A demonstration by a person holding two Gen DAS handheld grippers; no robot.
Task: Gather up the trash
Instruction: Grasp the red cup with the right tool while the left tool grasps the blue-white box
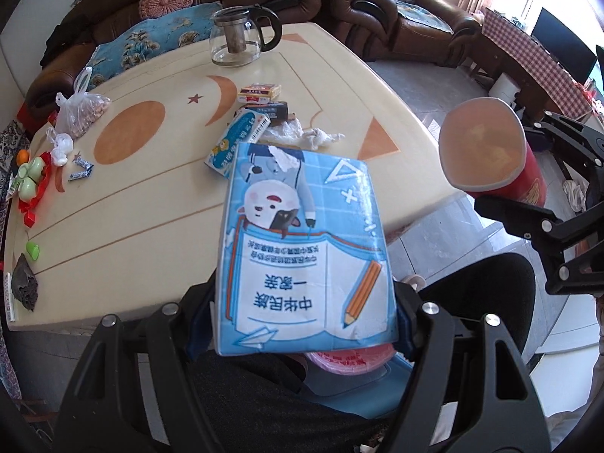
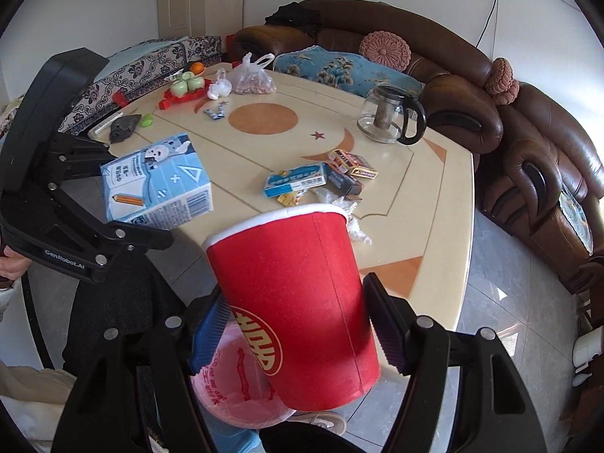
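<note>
My left gripper (image 1: 302, 324) is shut on a blue cartoon-printed carton (image 1: 302, 249), held in the air past the table's near edge; the carton also shows in the right wrist view (image 2: 158, 185). My right gripper (image 2: 298, 324) is shut on a red paper cup (image 2: 298, 302), also held off the table; the cup shows in the left wrist view (image 1: 490, 151). Below both, a pink plastic bag (image 2: 234, 389) lines a blue bin (image 1: 362, 381). More trash lies on the table: a blue box (image 2: 294, 181), small packets (image 2: 355, 164) and crumpled wrappers (image 2: 347, 211).
The cream round table (image 2: 415, 204) carries a glass teapot (image 2: 389, 119), a bag of nuts (image 2: 251, 79), green cups on a red tray (image 2: 185, 87), candy wrappers (image 2: 215, 113) and a dark lump (image 2: 122, 126). Brown leather sofas (image 2: 528, 158) surround it.
</note>
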